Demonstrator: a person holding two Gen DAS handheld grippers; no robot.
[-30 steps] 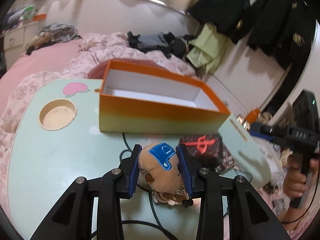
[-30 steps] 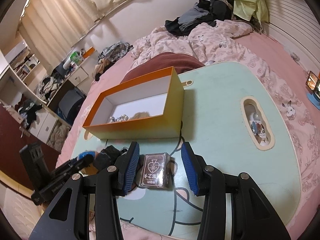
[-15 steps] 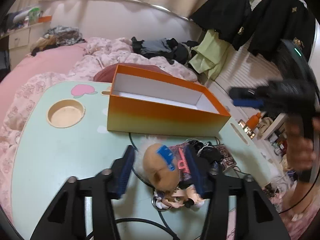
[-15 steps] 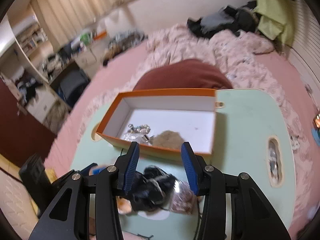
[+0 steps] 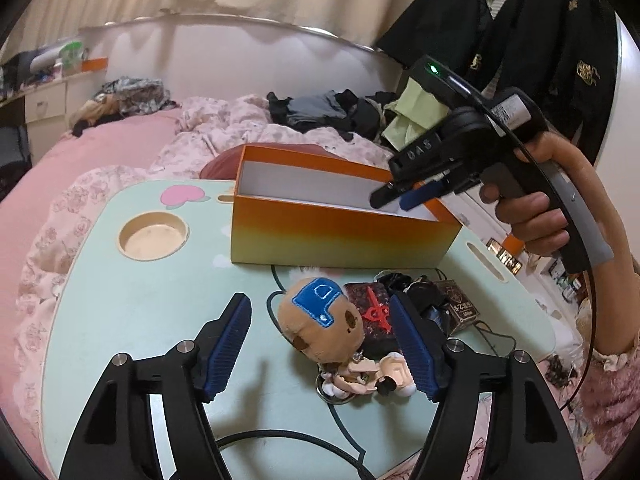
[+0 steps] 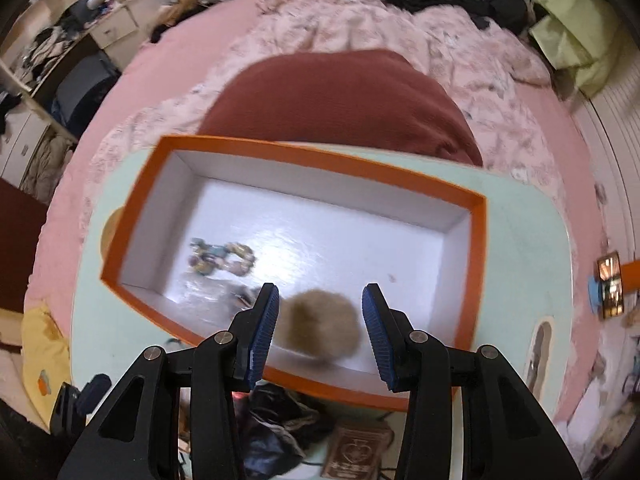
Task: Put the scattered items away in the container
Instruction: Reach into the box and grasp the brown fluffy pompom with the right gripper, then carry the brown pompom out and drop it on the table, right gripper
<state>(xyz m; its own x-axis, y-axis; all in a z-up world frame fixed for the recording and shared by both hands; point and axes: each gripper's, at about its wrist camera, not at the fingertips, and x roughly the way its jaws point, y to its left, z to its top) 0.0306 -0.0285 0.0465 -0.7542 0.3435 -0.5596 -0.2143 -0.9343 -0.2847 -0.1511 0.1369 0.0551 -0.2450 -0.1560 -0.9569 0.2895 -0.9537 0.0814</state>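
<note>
At lower centre, the left gripper (image 5: 322,340) stands wide around the plush doll (image 5: 326,330); the right gripper (image 6: 318,328) hangs wide, empty, above the orange box (image 6: 478,248).

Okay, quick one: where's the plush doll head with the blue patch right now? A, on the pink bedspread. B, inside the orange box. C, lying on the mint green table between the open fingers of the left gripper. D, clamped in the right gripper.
C: the plush doll head lies on the mint green table in front of the orange box, between the spread fingers of the left gripper, which do not touch it.
</note>
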